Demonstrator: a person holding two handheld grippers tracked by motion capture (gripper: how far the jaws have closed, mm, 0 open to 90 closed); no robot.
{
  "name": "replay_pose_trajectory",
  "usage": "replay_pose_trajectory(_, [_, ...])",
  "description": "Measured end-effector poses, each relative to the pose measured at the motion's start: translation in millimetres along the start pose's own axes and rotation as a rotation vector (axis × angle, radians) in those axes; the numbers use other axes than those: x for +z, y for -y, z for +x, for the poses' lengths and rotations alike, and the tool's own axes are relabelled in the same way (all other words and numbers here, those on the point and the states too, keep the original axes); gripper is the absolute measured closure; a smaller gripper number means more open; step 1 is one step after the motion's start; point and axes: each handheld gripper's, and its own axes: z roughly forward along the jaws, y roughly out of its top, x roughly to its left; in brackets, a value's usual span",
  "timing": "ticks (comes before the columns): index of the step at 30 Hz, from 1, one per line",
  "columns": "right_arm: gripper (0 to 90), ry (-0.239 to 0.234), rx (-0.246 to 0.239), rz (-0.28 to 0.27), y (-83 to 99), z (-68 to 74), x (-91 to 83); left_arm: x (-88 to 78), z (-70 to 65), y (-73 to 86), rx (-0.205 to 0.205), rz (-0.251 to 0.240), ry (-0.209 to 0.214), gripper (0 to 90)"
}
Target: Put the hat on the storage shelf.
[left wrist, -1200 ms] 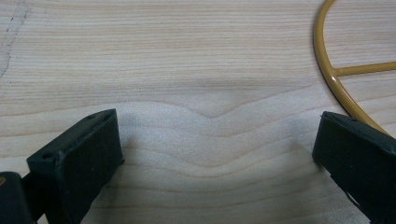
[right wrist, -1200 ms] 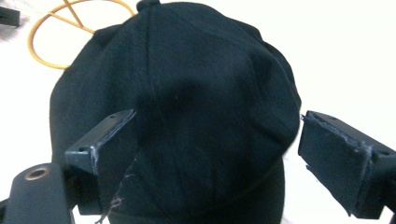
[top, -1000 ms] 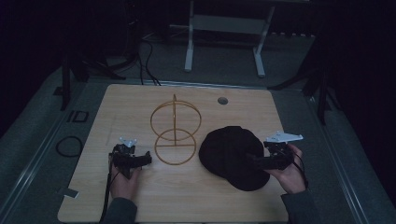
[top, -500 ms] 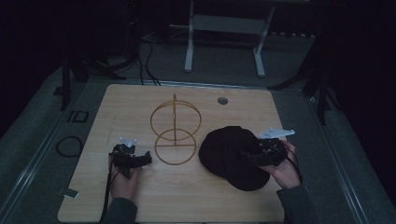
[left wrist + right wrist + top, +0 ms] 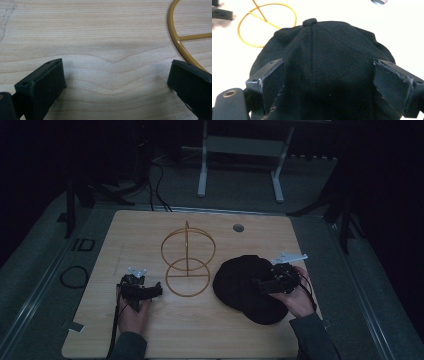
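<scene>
my right tongs [image 5: 264, 285] gape wide over the black cap [image 5: 324, 62] lying on the wooden surface [image 5: 200, 330]; my left tongs [image 5: 156, 290] rest wide open, empty, beside the gold wire stand [image 5: 187, 265].

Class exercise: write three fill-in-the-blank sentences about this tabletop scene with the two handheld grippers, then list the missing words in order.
1. The right gripper is over a cap whose colour is ____.
2. The wire stand on the table is made of two ____ joined by a rod.
3. The left gripper has its fingers spread ____ above bare wood.

Missing words: black; rings; open
</scene>
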Motion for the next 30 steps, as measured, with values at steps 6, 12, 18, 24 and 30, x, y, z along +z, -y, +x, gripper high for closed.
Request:
replay_pose_trajectory(6, [9.9, -0.023, 0.000, 0.021, -0.2, -1.1, 9.8, 0.0, 0.0, 0.0, 0.000, 0.000, 0.000, 0.8])
replay_pose_trajectory(12, [9.9, -0.026, 0.005, 0.050, 3.3, -1.5, 19.0, 0.0, 0.0, 0.0, 0.000, 0.000, 0.000, 0.8])
replay_pose_trajectory(18, [9.9, -0.038, 0.004, 0.083, 9.4, -0.1, 25.4, 0.0, 0.0, 0.0, 0.000, 0.000, 0.000, 0.8])
replay_pose_trajectory(24, [9.9, -0.044, -0.022, 0.132, 14.6, 3.0, 33.8, 0.0, 0.0, 0.0, 0.000, 0.000, 0.000, 0.8])
replay_pose_trajectory(30, [23.0, -0.011, -0.078, 0.177, 14.2, 8.8, 38.7, 0.0, 0.0, 0.0, 0.000, 0.000, 0.000, 0.8])
